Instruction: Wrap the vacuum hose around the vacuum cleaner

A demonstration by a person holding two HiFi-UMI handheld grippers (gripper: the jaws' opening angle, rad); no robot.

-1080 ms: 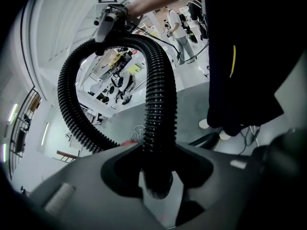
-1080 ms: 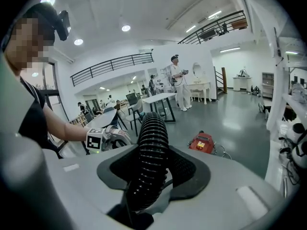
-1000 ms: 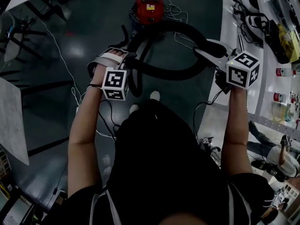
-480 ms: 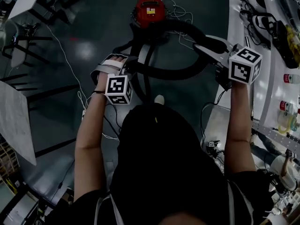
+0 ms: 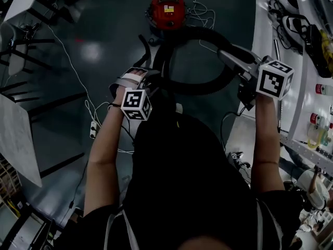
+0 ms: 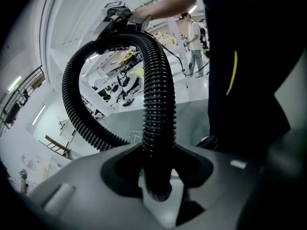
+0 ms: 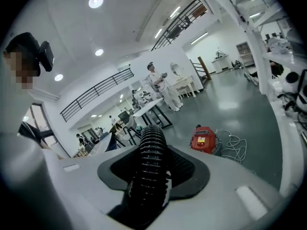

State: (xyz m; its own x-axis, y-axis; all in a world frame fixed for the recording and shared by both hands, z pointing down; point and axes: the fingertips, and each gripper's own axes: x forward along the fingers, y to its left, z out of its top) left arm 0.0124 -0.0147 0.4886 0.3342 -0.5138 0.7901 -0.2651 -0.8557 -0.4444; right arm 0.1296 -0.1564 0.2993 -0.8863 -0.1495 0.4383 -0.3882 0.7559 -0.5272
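Black hose (image 5: pixel 203 90) clamped in left claw (image 5: pixel 149 75), right claw (image 5: pixel 225 54); arms outstretched.

Black ribbed hose (image 6: pixel 157 104); red vacuum cleaner (image 5: pixel 175 14), yellow label (image 5: pixel 167 7)

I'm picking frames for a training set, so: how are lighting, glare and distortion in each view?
Head view: dim and underexposed, one glare patch on the floor, the red vacuum cleaner readable. Left gripper view: strong fisheye bending, black corners, the vacuum hose soft nearest the lens. Right gripper view: bright and even, ceiling lamps blown out, edges curved.
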